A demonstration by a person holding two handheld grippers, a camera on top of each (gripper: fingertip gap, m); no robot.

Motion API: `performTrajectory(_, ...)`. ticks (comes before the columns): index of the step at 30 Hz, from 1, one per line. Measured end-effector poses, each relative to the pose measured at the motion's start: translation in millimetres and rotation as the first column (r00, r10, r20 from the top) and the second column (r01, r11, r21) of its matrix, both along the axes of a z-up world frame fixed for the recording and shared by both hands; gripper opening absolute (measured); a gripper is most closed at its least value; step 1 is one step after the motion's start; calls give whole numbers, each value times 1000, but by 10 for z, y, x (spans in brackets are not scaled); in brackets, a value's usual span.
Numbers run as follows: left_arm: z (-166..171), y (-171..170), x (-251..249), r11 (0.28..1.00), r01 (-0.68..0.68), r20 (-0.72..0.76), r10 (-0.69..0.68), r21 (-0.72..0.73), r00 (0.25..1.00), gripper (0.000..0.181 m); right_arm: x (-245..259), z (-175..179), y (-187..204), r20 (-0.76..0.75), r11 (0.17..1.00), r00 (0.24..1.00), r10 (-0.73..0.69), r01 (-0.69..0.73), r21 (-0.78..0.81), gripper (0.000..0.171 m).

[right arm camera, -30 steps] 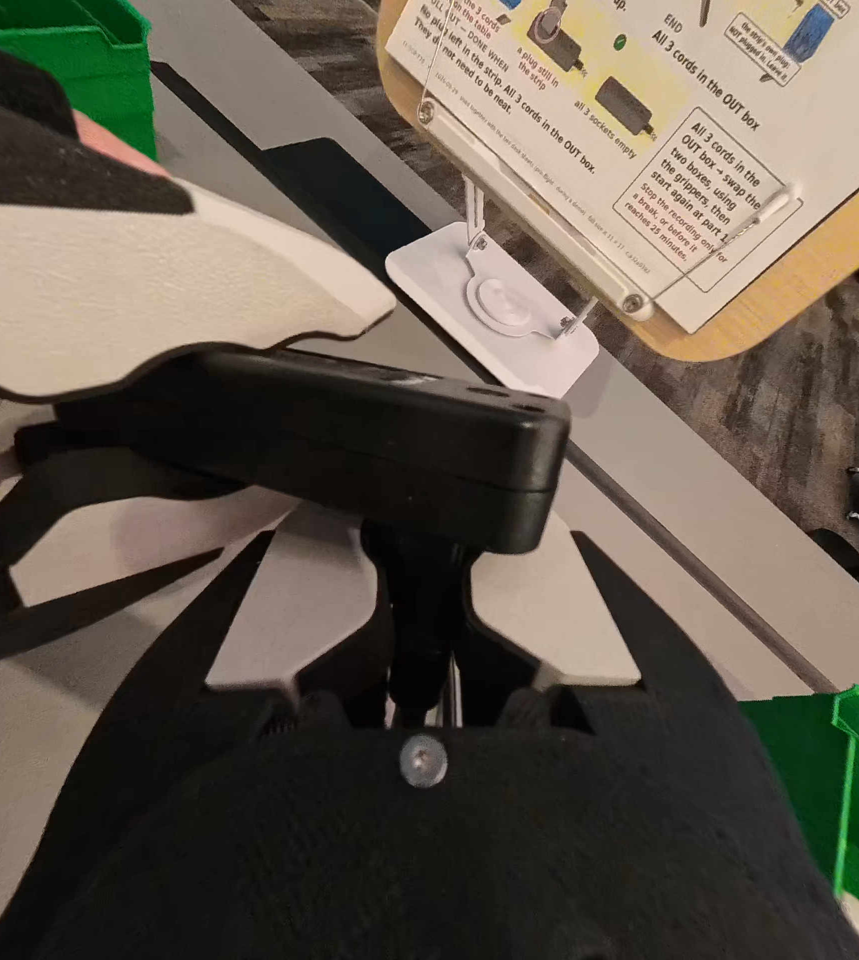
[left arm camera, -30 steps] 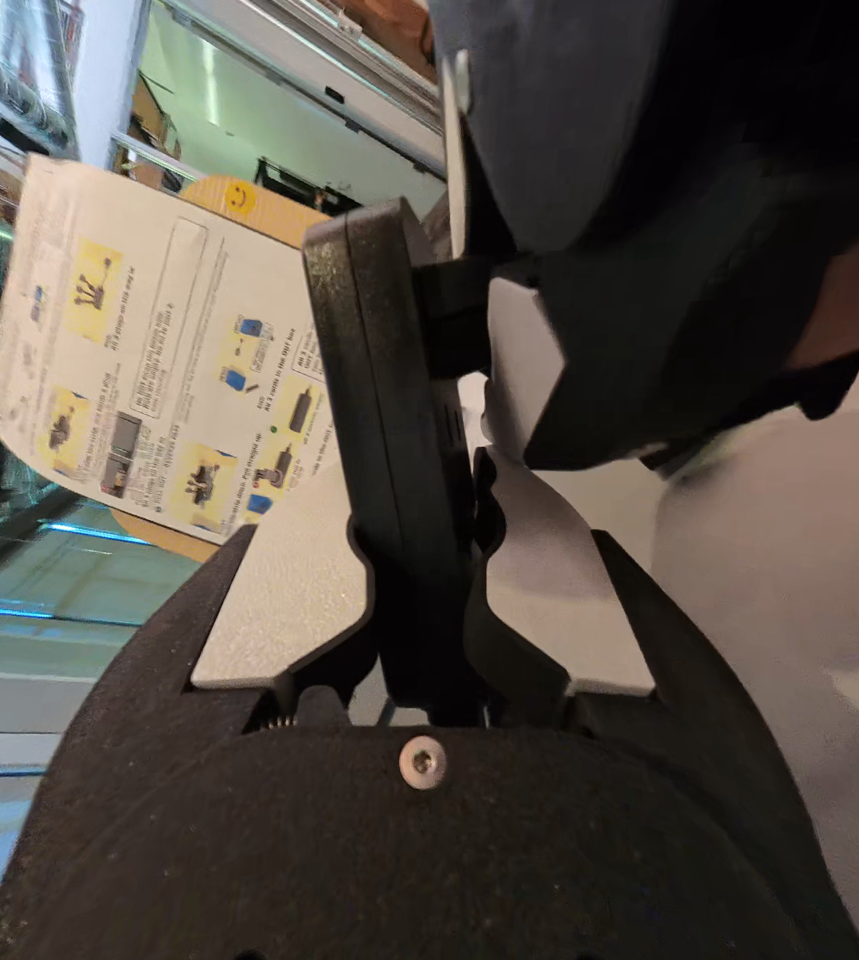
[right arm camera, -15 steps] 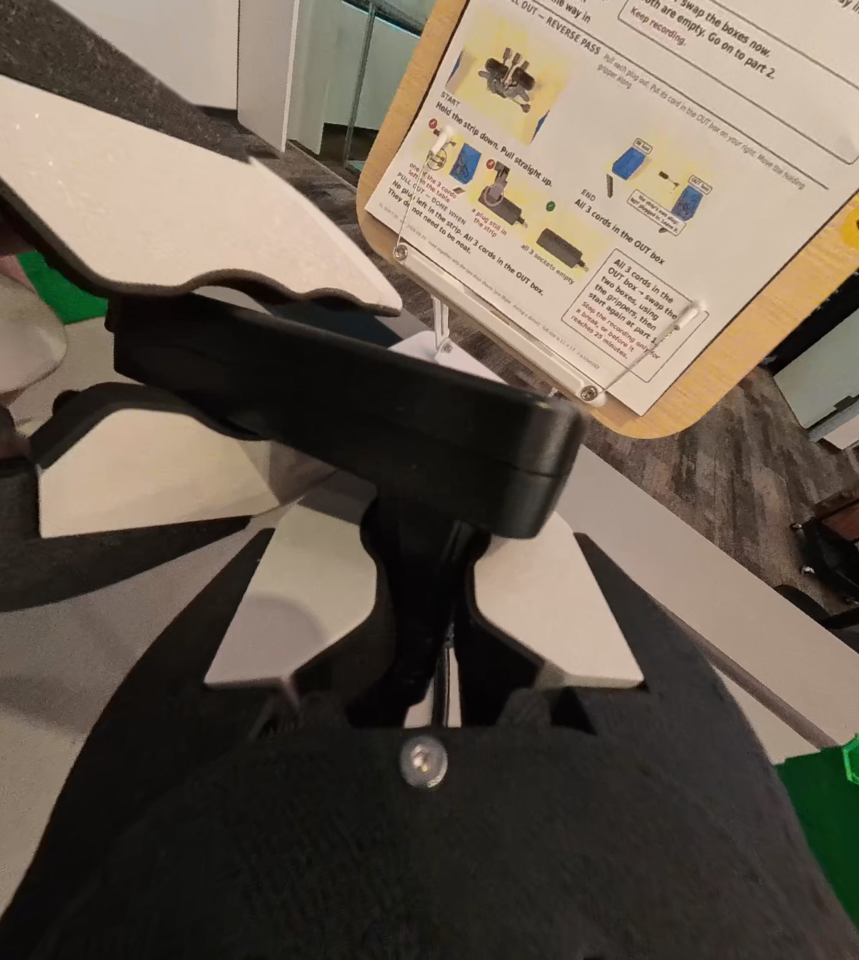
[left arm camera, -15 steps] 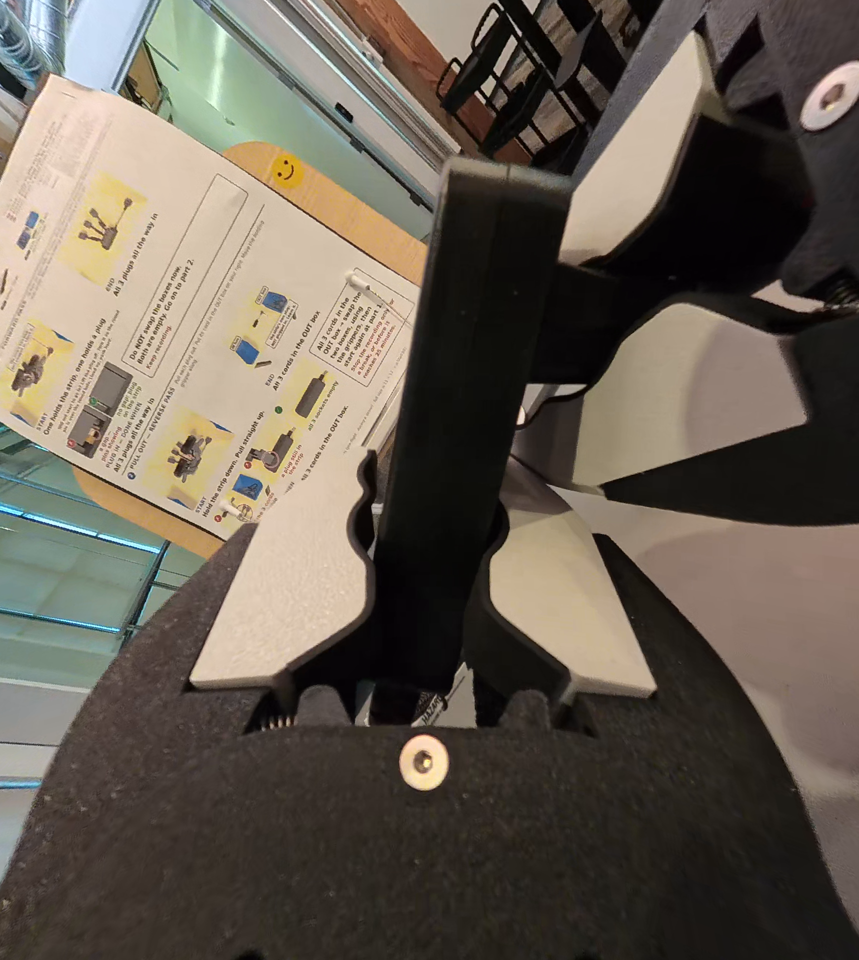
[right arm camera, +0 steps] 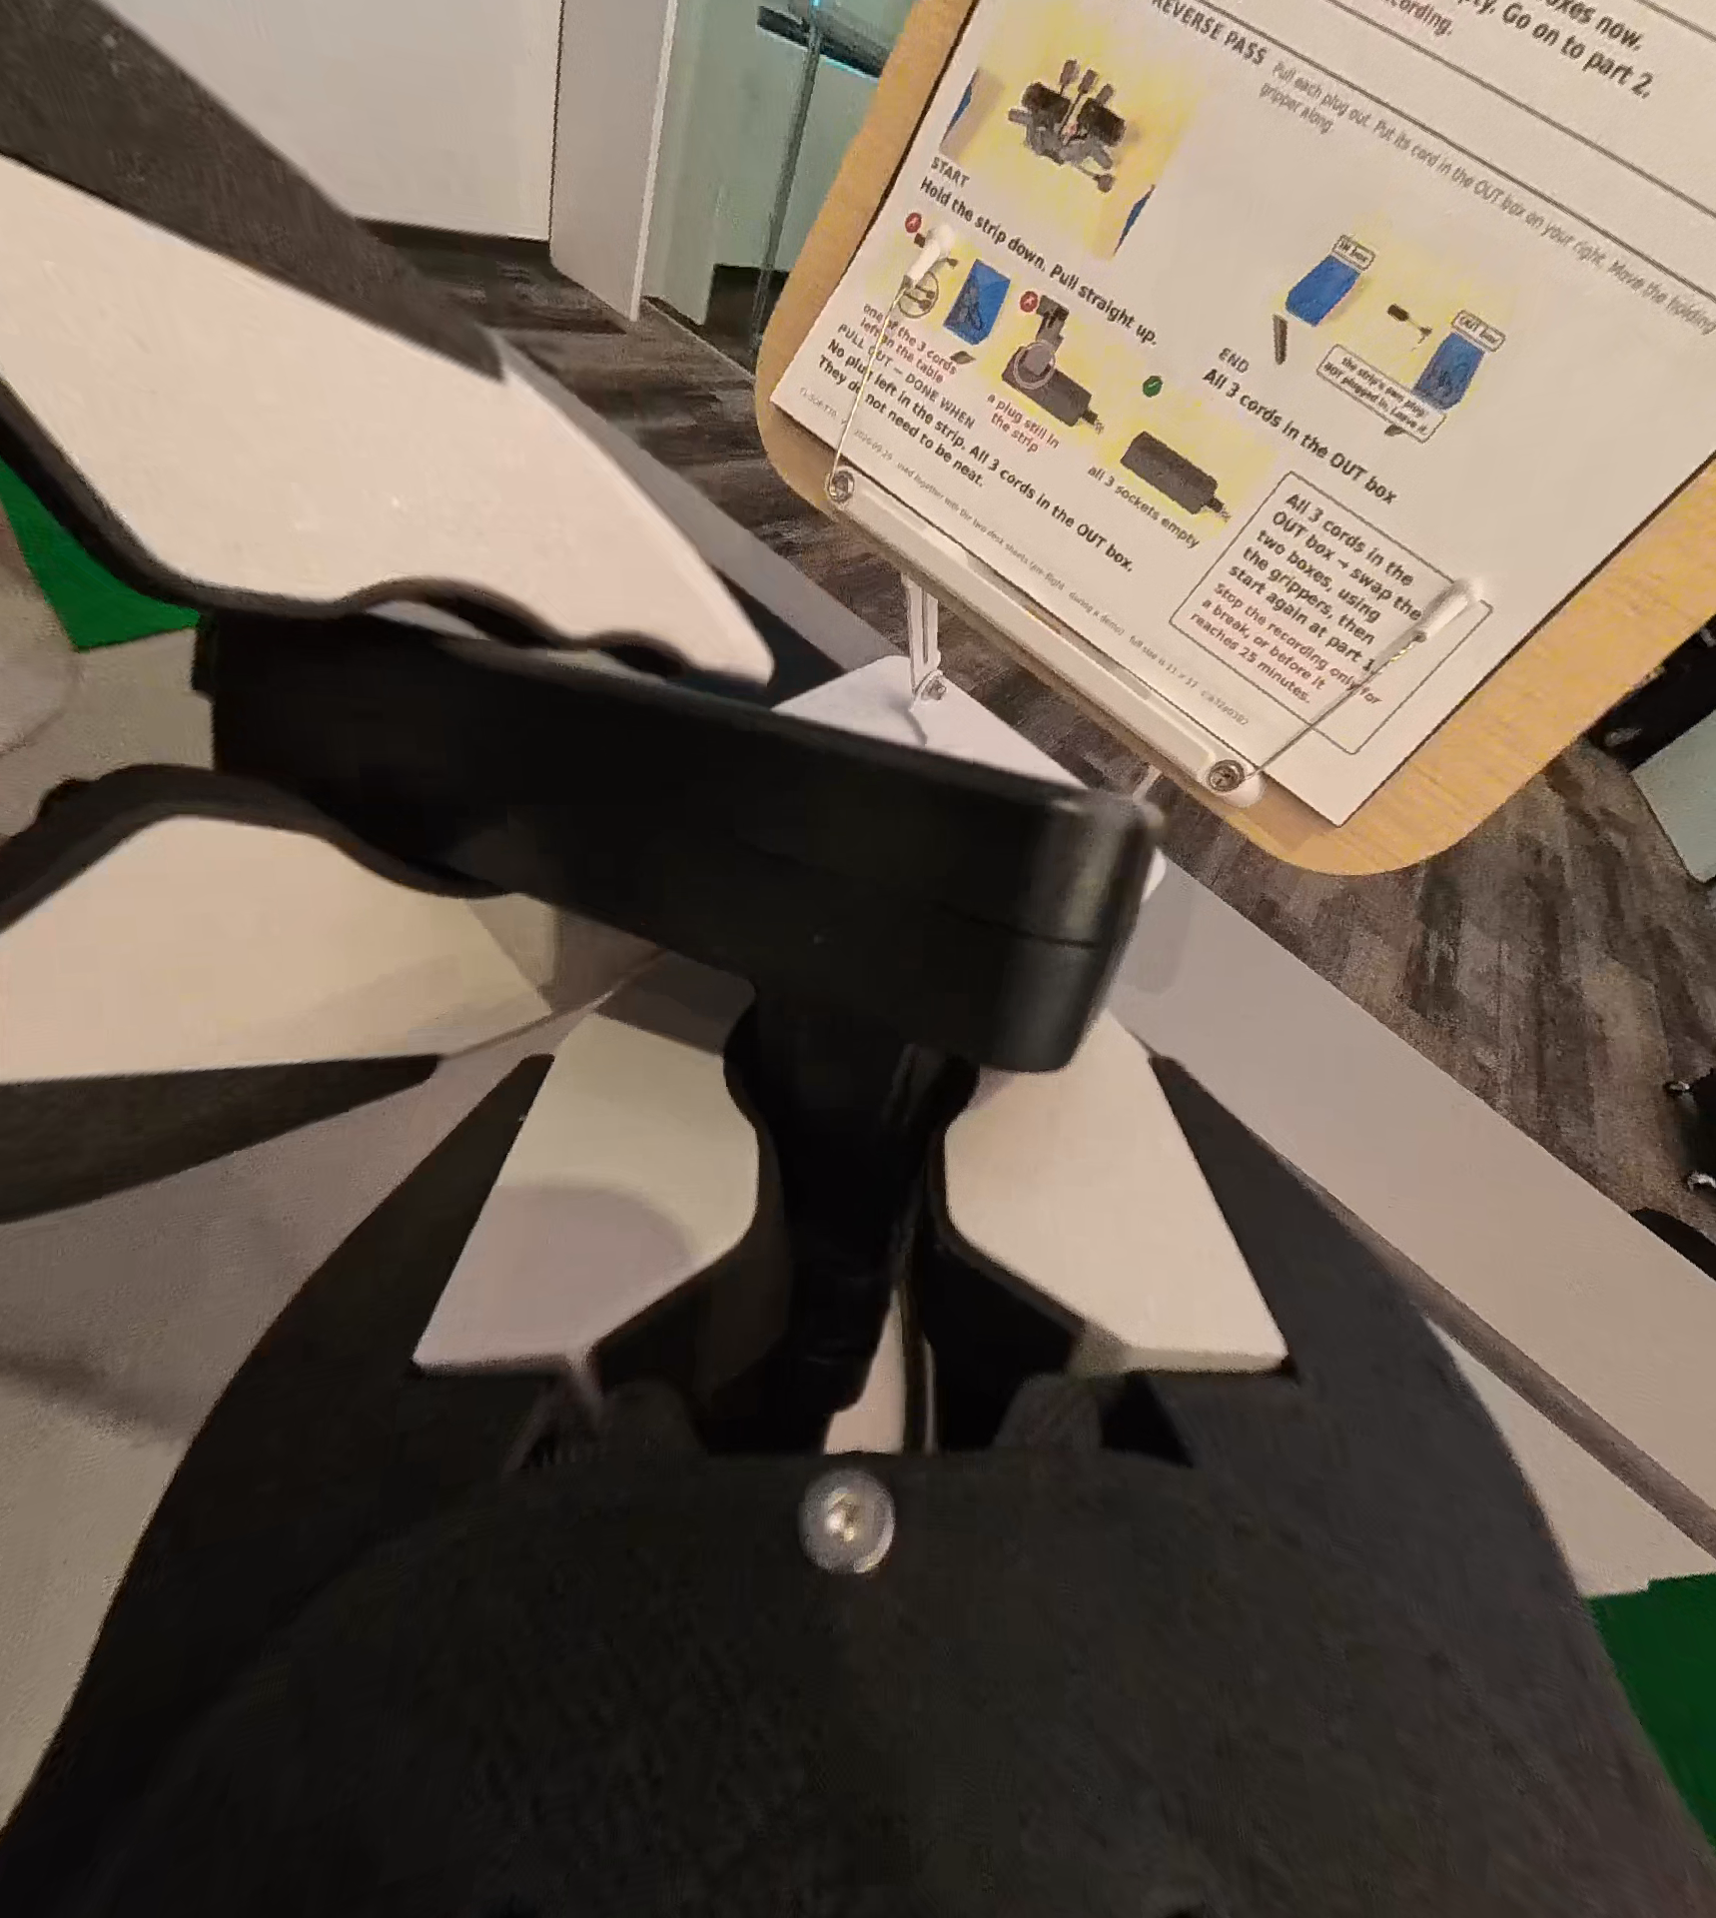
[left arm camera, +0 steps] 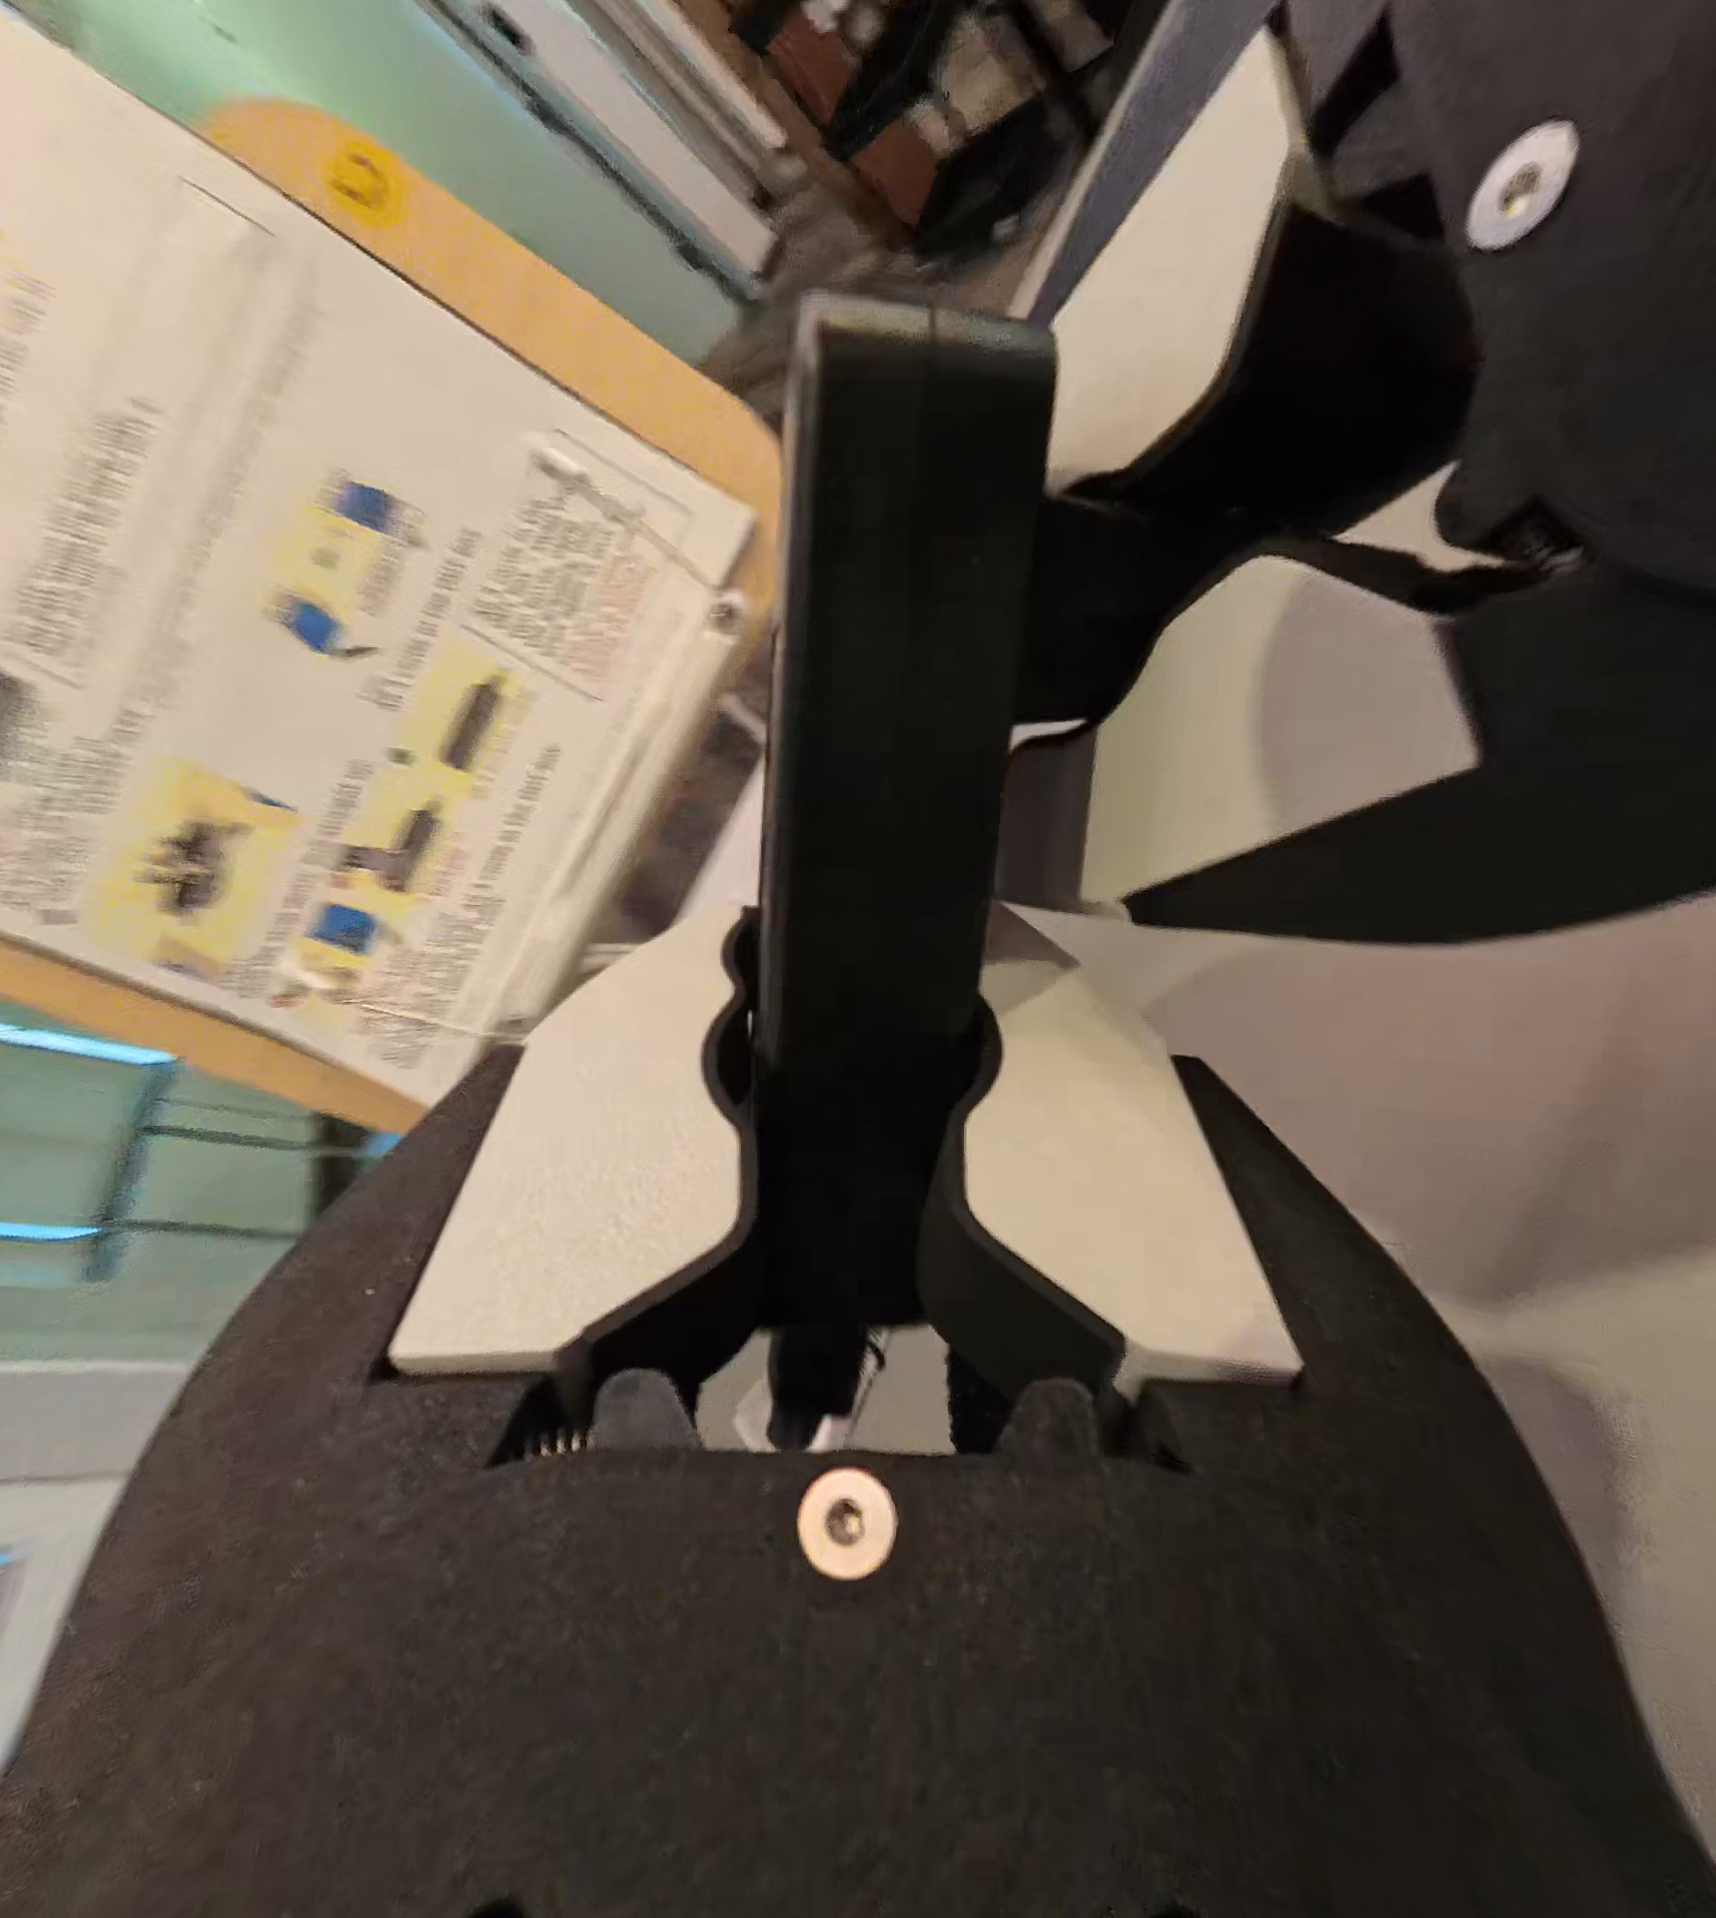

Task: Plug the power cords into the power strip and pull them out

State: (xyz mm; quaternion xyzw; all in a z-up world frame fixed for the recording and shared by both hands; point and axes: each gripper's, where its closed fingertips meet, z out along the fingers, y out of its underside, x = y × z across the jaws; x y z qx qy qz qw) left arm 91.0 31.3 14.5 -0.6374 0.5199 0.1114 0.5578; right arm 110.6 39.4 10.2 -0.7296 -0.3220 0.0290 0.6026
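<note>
The black power strip stands on end between my left gripper's fingers, which are shut on its lower end. My right gripper comes in from the upper right, shut on a black plug that meets the strip's side face. In the right wrist view, my right gripper is shut on the plug just under the strip. The left gripper clamps the strip from the left. The prongs are hidden. Both are held above the grey table.
A printed instruction sheet on a wooden board stands on a white stand at the table's far edge; it also shows in the left wrist view. Green bins sit at the lower right and far left. Dark floor lies beyond the table. Both grippers' tips are close together, under 4 cm apart.
Both grippers have swung together with the strip and plug, and the views have tilted up toward the instruction board. Both grips are unchanged. The plug still meets the strip.
</note>
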Motion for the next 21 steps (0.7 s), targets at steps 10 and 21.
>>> performTrajectory(10, 196, -232, 155, 972, 190, 230, -155, -140, 961, 44, 47, -89, 15, 13, 995, 999, -36, 38, -91, 24)
performTrajectory(21, -151, 56, 230, 990, 120, 306, -91, -78, 948, 38, 92, -521, 191, -91, 965, 992, -88, 63, -253, 25)
